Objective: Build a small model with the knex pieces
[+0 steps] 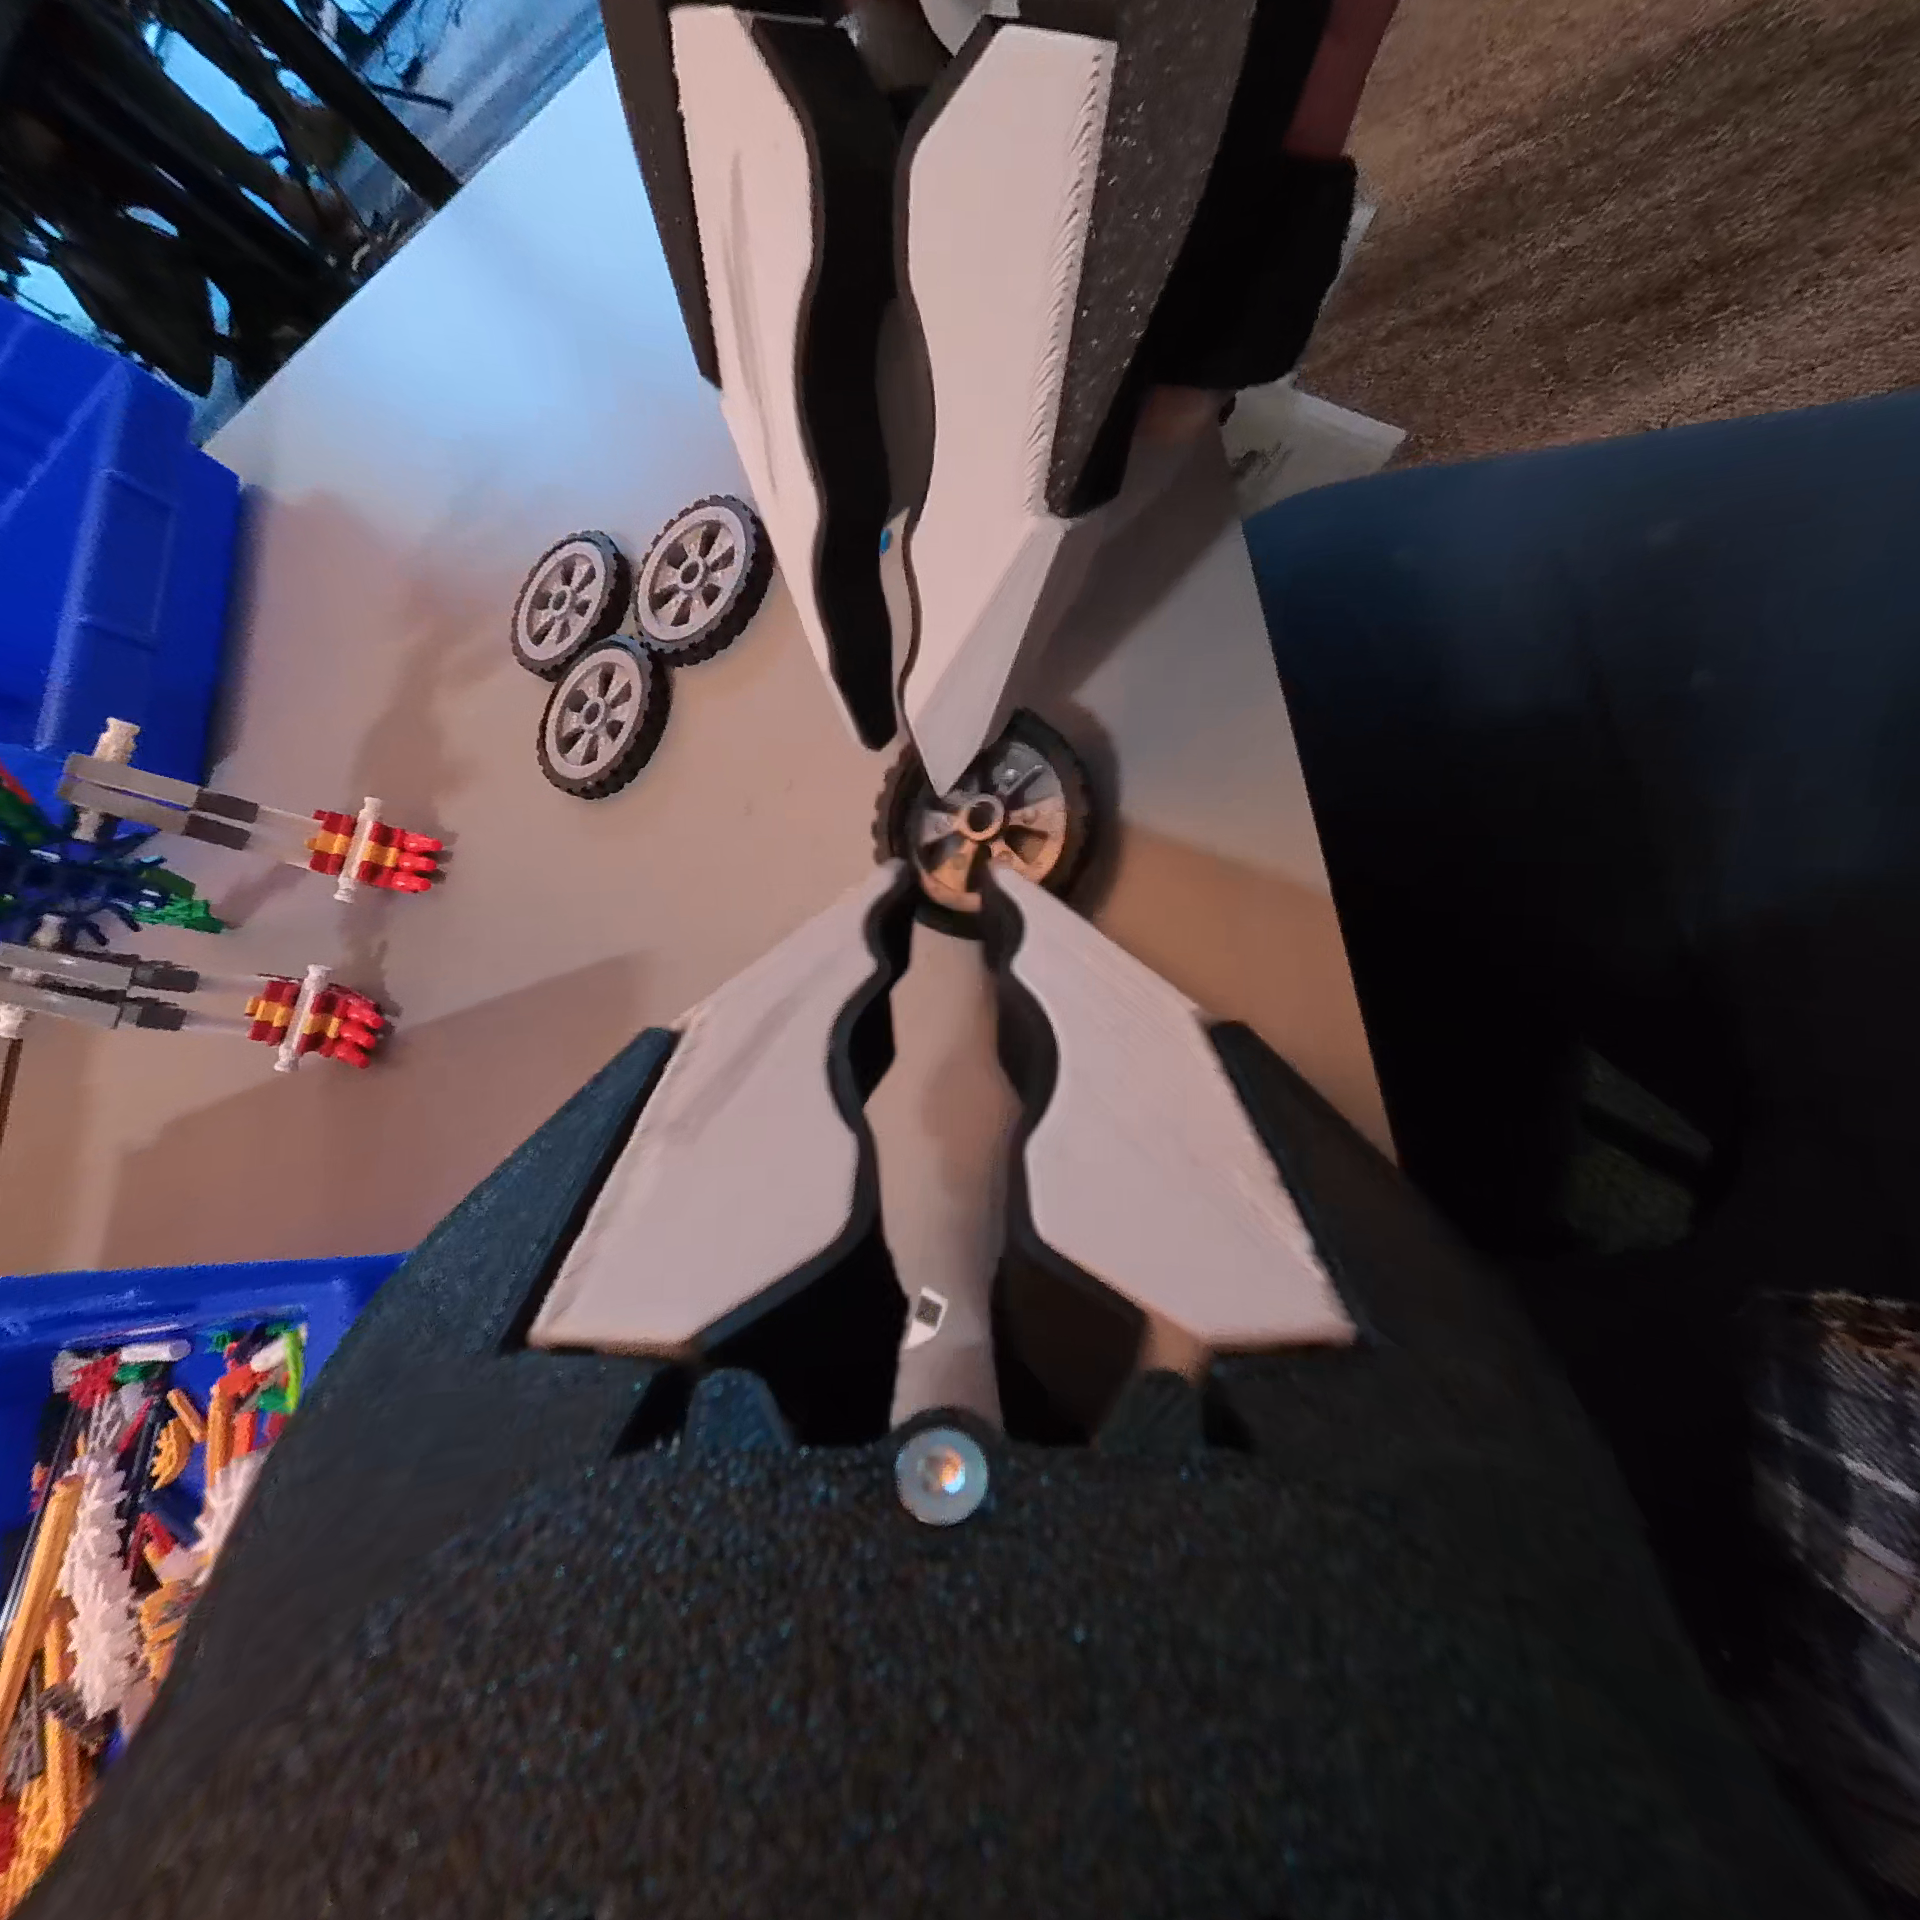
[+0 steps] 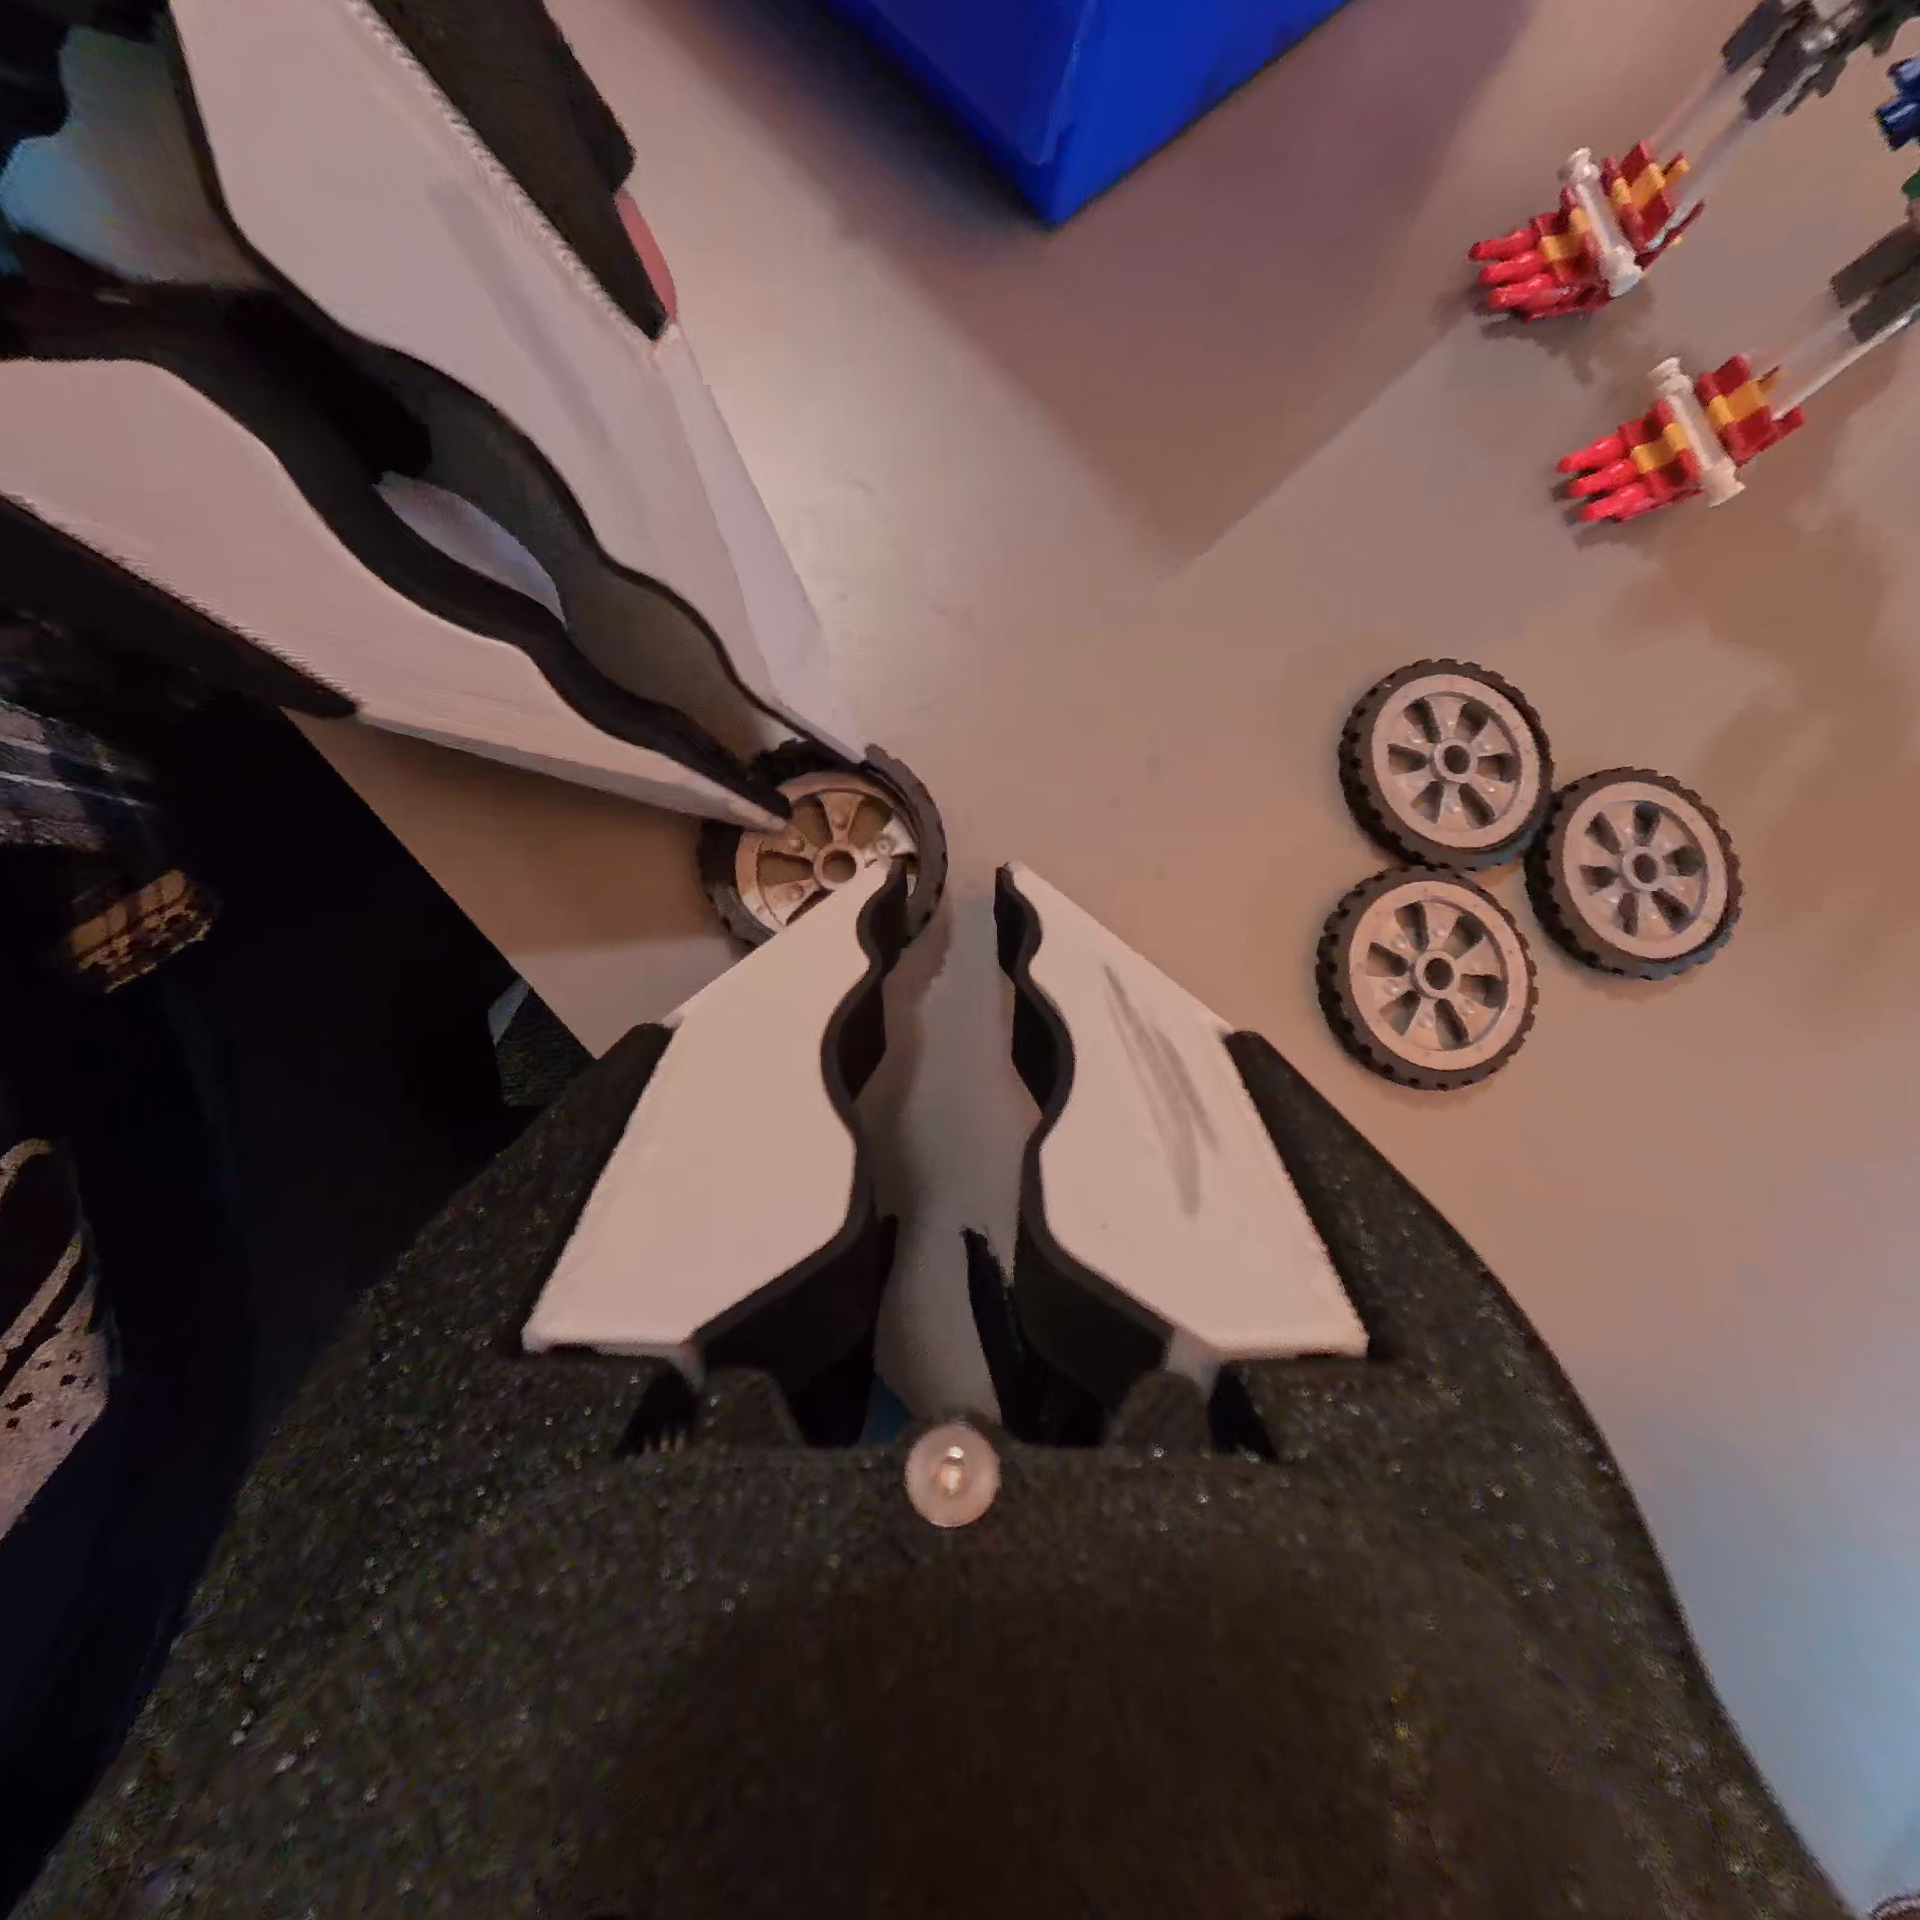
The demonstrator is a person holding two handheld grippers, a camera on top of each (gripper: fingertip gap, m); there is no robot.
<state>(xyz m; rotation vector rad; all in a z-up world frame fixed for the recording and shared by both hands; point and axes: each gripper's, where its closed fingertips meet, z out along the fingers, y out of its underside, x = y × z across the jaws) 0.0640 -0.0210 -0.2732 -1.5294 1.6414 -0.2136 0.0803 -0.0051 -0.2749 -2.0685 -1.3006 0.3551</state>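
Left gripper (image 1: 954, 894) fingers parted, straddling lone wheel (image 1: 987, 826) on table (image 1: 436, 644). Right gripper (image 2: 945, 883) fingers parted, empty, wheel (image 2: 821, 857) at 10 o'clock of tips. Three wheels (image 2: 1527, 883) at 3 o'clock; blue bin (image 1: 104, 540) at 9 o'clock.

Both tongs' tips cover parts of the lone wheel (image 1: 987, 826), hiding any grip.

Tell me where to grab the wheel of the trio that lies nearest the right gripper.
Come straight down on that wheel and pinch its black tyre edge to edge. It lies flat on the table, so a side approach would likely not get under it. Two other wheels crowd its far side, so the pinch probably belongs on the arcs clear of them.
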